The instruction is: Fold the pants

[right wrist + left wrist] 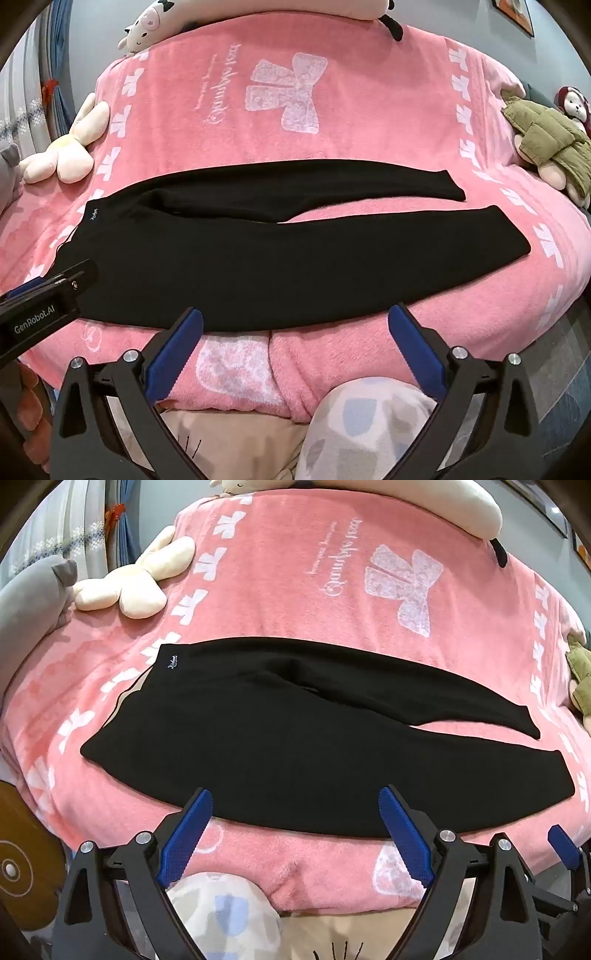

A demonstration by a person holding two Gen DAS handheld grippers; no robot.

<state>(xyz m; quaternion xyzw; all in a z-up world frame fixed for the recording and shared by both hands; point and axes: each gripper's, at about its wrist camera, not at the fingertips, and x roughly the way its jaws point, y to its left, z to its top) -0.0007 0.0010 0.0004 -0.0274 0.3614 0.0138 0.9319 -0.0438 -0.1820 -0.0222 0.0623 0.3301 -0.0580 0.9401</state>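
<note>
Black knit pants [295,738] were laid flat across the pink fleece blanket [295,590], waistband at left, legs run rightward and slightly parted. Left gripper [295,834] and right gripper [295,347] were held near the blanket's front edge, jaws spread wide, nothing pinched. A cream plush rabbit [66,147] was seen at left.

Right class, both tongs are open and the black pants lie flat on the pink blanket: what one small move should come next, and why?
Probably lower both tongs onto the near leg's edge and grip it. The black pants lie spread sideways on the pink blanket, legs apart, nothing folded. The left tongs and right tongs are open, empty, at that edge, so lifting the near leg over the far one looks like the first fold.
</note>
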